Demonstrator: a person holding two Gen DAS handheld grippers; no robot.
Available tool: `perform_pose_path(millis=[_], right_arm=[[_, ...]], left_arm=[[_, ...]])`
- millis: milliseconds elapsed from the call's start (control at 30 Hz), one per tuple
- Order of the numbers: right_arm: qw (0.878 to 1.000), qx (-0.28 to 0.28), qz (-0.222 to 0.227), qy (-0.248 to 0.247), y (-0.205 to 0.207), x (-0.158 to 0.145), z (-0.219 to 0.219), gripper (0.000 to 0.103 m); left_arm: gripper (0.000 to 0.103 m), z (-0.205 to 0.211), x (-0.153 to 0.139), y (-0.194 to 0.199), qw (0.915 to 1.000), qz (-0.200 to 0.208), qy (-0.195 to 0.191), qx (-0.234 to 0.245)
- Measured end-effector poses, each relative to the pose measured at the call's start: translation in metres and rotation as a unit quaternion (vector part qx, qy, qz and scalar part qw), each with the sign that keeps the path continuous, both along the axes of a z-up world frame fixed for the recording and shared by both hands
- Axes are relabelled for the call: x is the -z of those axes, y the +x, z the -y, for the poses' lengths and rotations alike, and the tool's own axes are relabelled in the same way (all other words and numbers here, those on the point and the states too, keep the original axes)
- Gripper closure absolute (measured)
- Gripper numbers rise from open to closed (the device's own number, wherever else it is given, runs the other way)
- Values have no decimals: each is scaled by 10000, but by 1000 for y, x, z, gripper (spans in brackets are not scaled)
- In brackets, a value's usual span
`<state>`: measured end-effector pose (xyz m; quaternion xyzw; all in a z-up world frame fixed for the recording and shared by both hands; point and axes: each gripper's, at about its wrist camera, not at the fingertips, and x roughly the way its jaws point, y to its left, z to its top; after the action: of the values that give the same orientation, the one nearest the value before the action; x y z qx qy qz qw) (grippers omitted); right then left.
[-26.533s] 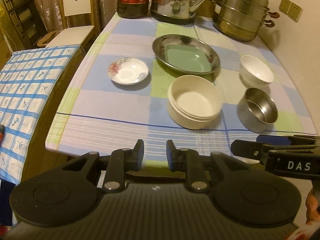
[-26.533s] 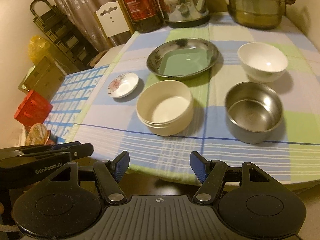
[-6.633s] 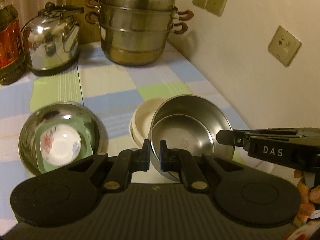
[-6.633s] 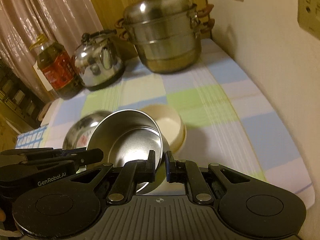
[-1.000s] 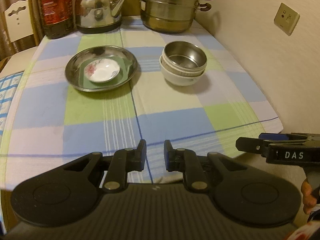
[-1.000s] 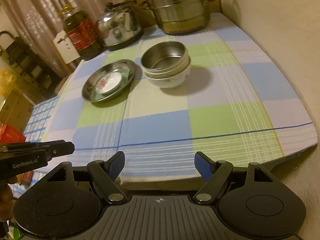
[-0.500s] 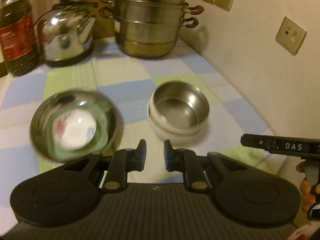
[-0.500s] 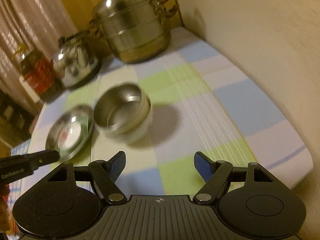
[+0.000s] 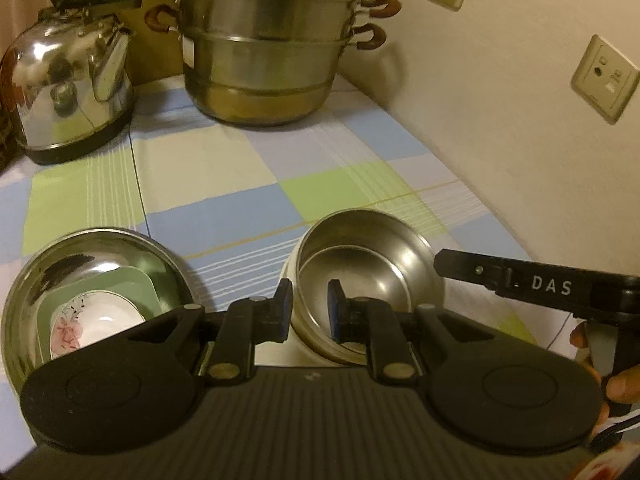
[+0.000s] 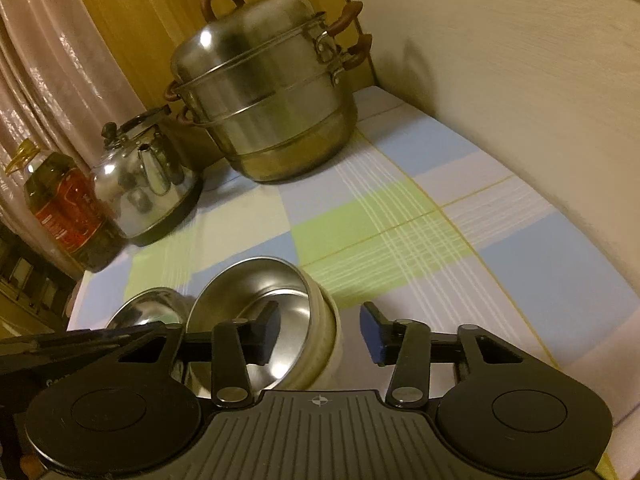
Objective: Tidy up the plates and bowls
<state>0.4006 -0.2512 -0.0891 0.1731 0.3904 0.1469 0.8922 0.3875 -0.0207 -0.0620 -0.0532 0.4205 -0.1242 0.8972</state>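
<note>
checked cotton tablecloth (image 9: 224,208): pale blue, lime green, cream, white stripes
round steel bowl (image 9: 360,264): silver, nested in a cream bowl (image 10: 330,332)
small floral saucer (image 9: 96,324): white, pink flower
square plate (image 9: 148,292): sage green
oil bottle (image 10: 64,212): red label

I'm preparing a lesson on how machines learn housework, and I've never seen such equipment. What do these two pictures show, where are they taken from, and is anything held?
There is no robot here. A person holds a two-fingered tool in each hand, and each tool carries a camera that looks along its fingers. One picture comes from the left tool, the other from the right tool.

On the checked cloth a steel bowl sits nested in a pale bowl. Beside them a steel dish holds a green plate and a flowered saucer. Behind stand a kettle and a steamer pot.

Nothing is gripped yet. The right tool's jaws have just been closing, with the bowls' wall between them.
</note>
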Motion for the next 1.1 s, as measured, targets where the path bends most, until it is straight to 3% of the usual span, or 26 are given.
perform_pose_path(millis=[200,500,1100], right_arm=[[9997,-209,-146,30,14,12,-1,65],[9962,-777,-341,172,33,22,2,89],[9922,-1164,-451,30,41,20,1,91]], left_arm=[[88,-2,12,7,9996,-198,-101,-170],[91,1,14,9,9972,-357,-225,-612],[92,8,14,6,9944,-461,-133,-939]])
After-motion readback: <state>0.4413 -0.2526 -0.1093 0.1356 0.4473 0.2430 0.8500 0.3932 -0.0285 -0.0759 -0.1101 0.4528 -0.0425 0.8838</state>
